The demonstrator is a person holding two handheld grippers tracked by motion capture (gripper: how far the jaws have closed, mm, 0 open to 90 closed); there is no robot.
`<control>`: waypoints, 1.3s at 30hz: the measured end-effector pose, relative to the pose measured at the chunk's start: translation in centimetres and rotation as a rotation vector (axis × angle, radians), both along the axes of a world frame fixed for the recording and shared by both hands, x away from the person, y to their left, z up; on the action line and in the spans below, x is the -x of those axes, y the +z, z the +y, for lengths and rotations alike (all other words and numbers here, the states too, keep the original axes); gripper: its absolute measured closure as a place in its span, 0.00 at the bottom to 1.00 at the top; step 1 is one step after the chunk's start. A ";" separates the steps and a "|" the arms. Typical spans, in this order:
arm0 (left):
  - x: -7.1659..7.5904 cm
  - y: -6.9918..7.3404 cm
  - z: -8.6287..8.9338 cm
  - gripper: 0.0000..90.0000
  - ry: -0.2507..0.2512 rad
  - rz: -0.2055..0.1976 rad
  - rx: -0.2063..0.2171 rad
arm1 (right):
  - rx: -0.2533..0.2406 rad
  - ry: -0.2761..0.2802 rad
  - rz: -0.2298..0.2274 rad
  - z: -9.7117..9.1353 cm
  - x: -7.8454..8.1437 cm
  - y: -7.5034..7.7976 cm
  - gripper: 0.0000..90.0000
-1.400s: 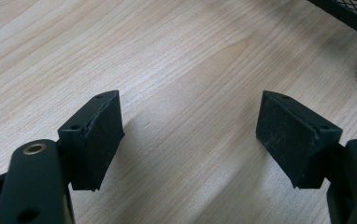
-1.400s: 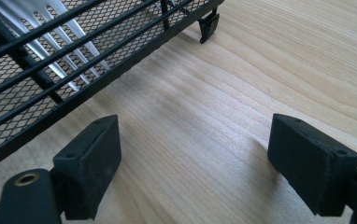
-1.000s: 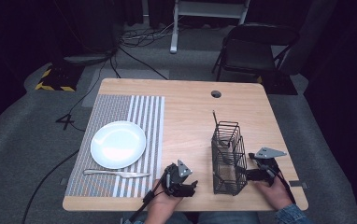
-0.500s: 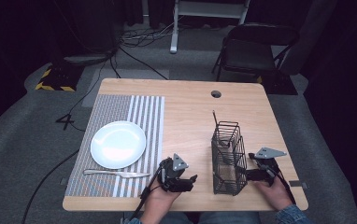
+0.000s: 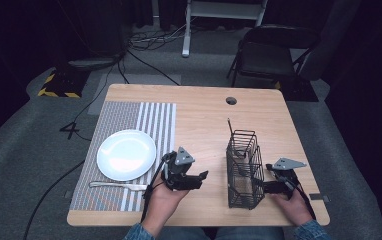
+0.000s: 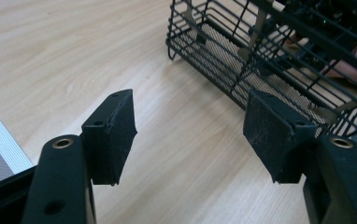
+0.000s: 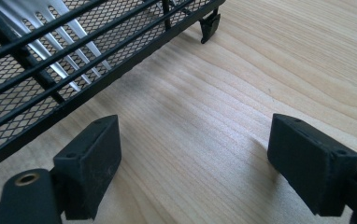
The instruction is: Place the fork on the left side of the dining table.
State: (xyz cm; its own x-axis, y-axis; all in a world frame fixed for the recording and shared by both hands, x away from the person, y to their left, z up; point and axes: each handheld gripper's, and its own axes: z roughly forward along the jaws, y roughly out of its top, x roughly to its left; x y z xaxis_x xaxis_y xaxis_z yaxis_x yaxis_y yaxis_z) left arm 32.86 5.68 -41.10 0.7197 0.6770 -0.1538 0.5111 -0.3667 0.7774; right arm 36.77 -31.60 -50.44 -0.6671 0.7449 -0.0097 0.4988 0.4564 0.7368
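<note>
Wire cutlery basket point(image 5: 244, 170) is seen at 3 o'clock of the left gripper point(image 5: 200, 176), long axis 12-to-6; right gripper point(image 5: 259, 187) is nearer, beside its right wall. Both jaw pairs are spread, nothing between; the left's have just been closing.

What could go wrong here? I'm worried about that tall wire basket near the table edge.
1. The wire basket stands tall and narrow near the table's front edge; a bump from the right tongs beside it might tip it.
2. The left tongs, open and empty, point toward the basket and could knock it.
3. Cutlery inside might spill out.
</note>
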 end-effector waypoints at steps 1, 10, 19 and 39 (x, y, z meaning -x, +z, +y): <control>-0.2 0.3 -0.1 0.39 -0.001 0.001 0.001 | 0.000 0.000 0.000 0.0 0.0 0.0 0.20; -2.4 3.4 -0.8 0.42 -0.023 -0.031 -0.004 | 0.001 -0.009 -0.001 0.0 0.0 0.0 0.19; -4.4 5.2 -2.0 0.41 -0.027 -0.038 0.010 | 0.001 -0.012 -0.002 0.1 0.1 0.0 0.19; -8.2 7.0 -5.0 0.51 0.019 -0.056 0.023 | 0.002 -0.012 -0.001 0.1 0.1 0.0 0.20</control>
State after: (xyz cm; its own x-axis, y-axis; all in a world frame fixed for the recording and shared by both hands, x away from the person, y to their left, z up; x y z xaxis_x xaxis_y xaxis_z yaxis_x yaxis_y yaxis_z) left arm 41.03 0.68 -34.05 0.7144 0.6877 -0.1293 0.4736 -0.3392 0.8128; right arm 36.69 -31.55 -50.44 -0.6580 0.7529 -0.0120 0.5035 0.4517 0.7365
